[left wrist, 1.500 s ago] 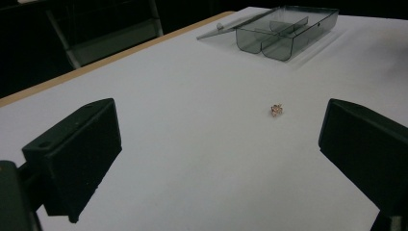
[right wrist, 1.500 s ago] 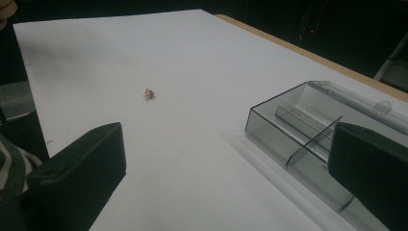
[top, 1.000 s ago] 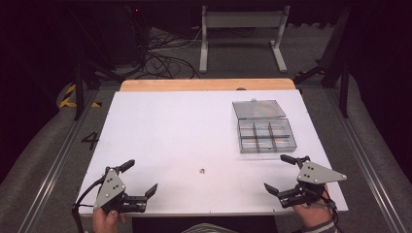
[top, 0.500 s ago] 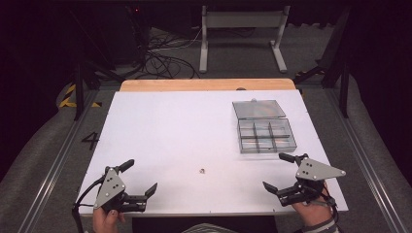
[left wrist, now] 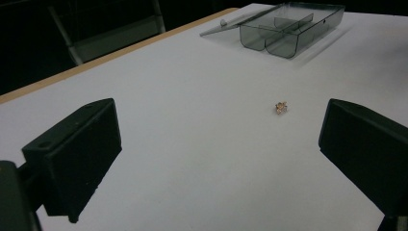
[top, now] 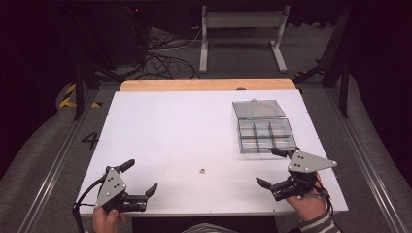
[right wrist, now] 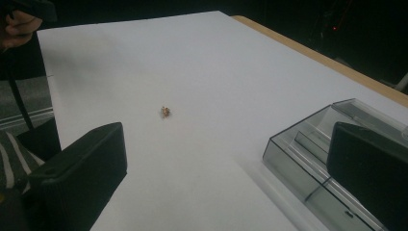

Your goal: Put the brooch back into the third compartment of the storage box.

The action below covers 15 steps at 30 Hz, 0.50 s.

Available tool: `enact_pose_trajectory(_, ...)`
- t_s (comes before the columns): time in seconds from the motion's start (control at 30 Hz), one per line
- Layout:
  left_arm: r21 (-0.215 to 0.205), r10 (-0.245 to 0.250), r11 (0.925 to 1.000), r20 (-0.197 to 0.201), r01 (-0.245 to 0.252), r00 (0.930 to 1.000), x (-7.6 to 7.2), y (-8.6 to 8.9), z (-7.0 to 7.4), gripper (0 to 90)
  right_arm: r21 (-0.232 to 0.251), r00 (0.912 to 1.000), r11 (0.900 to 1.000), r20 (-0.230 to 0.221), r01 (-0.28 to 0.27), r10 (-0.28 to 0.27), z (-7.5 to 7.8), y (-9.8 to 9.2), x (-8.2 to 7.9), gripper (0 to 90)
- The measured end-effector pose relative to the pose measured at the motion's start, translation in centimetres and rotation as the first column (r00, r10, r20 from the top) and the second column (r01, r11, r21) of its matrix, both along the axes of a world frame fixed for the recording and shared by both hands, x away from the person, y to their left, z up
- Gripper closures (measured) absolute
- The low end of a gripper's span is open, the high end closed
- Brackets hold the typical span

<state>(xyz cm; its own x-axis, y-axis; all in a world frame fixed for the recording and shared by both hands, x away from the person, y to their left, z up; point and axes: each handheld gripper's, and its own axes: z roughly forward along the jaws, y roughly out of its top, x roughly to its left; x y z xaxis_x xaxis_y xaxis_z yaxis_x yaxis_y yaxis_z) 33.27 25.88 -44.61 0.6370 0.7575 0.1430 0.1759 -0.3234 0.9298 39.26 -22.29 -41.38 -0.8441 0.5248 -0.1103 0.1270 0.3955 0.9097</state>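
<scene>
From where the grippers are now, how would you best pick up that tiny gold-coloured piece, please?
Come straight down on the small gold-coloured piece, jaws closing across its whole body. It lies low and alone on the white table, offering no handle or edge.

The scene contains one white table [top: 194,126], one clear compartmented organiser box [top: 266,135] with its one lid [top: 258,108] open at right of centre, one small metallic part [top: 201,171] lower centre, and two handheld grippers, the left gripper [top: 141,177] and the right gripper [top: 269,167].
</scene>
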Motion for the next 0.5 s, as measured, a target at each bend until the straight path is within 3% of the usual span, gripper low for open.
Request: enact_pose_trajectory(0.5,0.001,-0.004,1.0000,-0.003,0.004,1.0000,0.1,0.0,0.0,1.5,0.000,0.9983,0.998,-0.007,-0.059,0.059,0.8,2.8,1.3,1.1)
